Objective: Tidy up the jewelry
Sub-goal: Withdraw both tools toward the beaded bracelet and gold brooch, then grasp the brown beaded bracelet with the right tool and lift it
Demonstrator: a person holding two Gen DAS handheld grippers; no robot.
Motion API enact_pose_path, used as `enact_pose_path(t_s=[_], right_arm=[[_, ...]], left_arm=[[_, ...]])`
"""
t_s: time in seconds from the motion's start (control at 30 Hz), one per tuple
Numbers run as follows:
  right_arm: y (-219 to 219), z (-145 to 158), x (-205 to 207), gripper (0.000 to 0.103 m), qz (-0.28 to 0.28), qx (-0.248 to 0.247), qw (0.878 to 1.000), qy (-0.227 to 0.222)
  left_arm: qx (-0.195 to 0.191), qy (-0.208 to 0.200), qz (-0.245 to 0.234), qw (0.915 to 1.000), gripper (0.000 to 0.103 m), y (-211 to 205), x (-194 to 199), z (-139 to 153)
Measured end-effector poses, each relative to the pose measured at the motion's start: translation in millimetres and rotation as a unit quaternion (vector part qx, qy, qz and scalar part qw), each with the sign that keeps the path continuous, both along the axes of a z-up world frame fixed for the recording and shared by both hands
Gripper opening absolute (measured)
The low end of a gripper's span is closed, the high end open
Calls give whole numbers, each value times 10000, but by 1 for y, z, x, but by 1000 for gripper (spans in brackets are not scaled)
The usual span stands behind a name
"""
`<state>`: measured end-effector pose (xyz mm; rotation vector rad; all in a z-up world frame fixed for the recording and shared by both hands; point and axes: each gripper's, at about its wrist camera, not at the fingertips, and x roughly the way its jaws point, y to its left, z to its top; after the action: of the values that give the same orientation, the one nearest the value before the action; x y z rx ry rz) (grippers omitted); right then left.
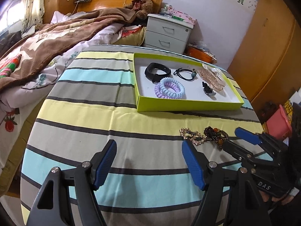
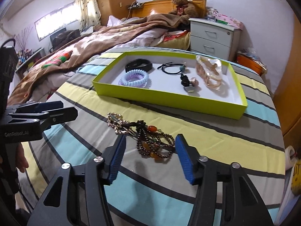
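Landmark: lime-green tray (image 2: 169, 101), open, on the striped tablecloth (image 2: 216, 145).
Task's things: gold chain bracelet (image 2: 115, 121) and dark beaded necklace (image 2: 156, 143), tangled in one heap on the cloth, on the near side of the tray, apart from its front wall.
Already in the tray: black band (image 2: 139, 65), pastel coil hair ties (image 2: 134, 79), black hair elastic (image 2: 170, 68), small dark clip (image 2: 186, 82), pink pearly piece (image 2: 208, 71).
Right gripper (image 2: 150, 150): jaws apart, nothing clamped; beaded end of the heap between and just ahead of the fingertips, pads not pressing on it.
Left gripper (image 1: 148, 153): jaws apart, empty, over bare cloth; heap off to its right, past its right finger.
Nearer hand: right, judged; heap almost dead ahead of it.
Long axis of heap: slantwise, from gold end far-left to beaded end near-right, roughly along the tray's front wall.
Open room: bare cloth all round the heap; clear lane from heap to tray.
Edges: the tray's front wall to be cleared, judged; loose strands likely to trail.
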<state>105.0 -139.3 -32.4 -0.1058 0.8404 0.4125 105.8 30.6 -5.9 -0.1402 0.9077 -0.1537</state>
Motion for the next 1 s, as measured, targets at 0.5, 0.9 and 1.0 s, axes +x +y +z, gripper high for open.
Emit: enact_pose_path(t_s=[0.5, 0.9, 1.0], right_arm=[[15, -13, 9, 20, 164, -508, 9985, 103], [-5, -4, -1, 7, -174, -323, 9993, -116], [-17, 0, -4, 7, -317, -233, 9991, -164]], left_arm=[[-279, 406, -118, 9987, 88, 12, -5, -17], [-366, 387, -276, 9982, 88, 3, -3, -10], [-267, 338, -313, 9986, 88, -4, 0, -8]])
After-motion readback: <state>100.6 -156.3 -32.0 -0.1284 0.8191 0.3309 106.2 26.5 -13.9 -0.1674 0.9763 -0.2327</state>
